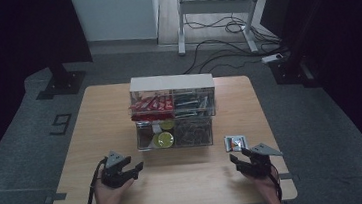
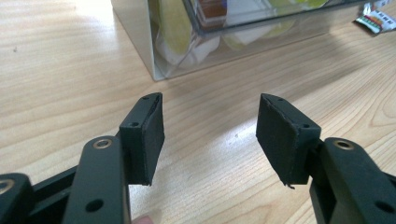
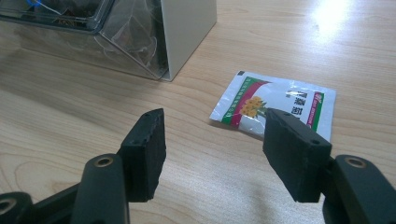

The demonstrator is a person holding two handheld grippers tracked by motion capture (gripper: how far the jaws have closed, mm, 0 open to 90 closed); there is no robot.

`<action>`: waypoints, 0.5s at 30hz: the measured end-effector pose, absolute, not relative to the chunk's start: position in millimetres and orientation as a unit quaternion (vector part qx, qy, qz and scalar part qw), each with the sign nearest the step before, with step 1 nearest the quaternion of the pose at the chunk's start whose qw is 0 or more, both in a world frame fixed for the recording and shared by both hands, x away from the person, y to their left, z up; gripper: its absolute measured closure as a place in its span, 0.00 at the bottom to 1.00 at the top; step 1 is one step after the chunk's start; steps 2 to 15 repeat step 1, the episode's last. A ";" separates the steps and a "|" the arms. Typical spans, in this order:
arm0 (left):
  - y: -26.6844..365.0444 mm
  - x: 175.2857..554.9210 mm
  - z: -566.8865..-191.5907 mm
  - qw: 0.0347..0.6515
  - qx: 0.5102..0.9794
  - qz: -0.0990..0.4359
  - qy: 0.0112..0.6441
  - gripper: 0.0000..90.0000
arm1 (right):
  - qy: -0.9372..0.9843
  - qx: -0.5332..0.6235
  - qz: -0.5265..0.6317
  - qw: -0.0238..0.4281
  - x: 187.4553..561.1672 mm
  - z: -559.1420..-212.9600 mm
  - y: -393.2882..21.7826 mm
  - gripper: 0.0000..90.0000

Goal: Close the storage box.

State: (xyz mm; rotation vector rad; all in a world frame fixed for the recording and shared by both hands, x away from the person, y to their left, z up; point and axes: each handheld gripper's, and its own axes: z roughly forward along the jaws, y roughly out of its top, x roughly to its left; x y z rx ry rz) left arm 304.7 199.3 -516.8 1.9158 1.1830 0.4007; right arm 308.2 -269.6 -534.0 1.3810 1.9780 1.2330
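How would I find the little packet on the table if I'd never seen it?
Start at the clear stacked drawer box in the middle of the wooden table. Look beside its lower right corner: a small flat packet lies there, just ahead of the right gripper. It is the one loose thing, white with red-and-green printing.

The sachet [image 3: 275, 102] lay flat on the counter [image 1: 186, 182], a small white packet with a red and green band, a cluster of yellow flowers and printed characters on its face. In the right gripper view it sat right of centre, its near edge partly hidden behind the right-hand jaw, touched by neither jaw. In the high view the sachet [image 1: 236, 142] lay right of centre, just beside the lower right corner of the clear drawer box [image 1: 173, 118], apart from it. In the left gripper view the sachet [image 2: 376, 19] showed at the upper right corner.
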 end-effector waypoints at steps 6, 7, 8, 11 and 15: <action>199.7 304.8 -518.2 0.413 0.763 0.160 0.472 0.47 | 0.713 0.498 0.445 0.215 308.2 -533.9 -270.0 0.43; 199.7 304.8 -518.2 0.413 0.763 0.160 0.472 0.47 | 0.713 0.498 0.445 0.215 308.2 -533.9 -270.0 0.43; 199.7 304.8 -518.2 0.413 0.763 0.160 0.472 0.47 | 0.713 0.498 0.445 0.215 308.2 -533.9 -270.0 0.43; 199.7 304.8 -518.2 0.413 0.763 0.160 0.472 0.47 | 0.713 0.498 0.445 0.215 308.2 -533.9 -270.0 0.43; 199.7 304.8 -518.2 0.413 0.763 0.160 0.472 0.47 | 0.713 0.498 0.445 0.215 308.2 -533.9 -270.0 0.43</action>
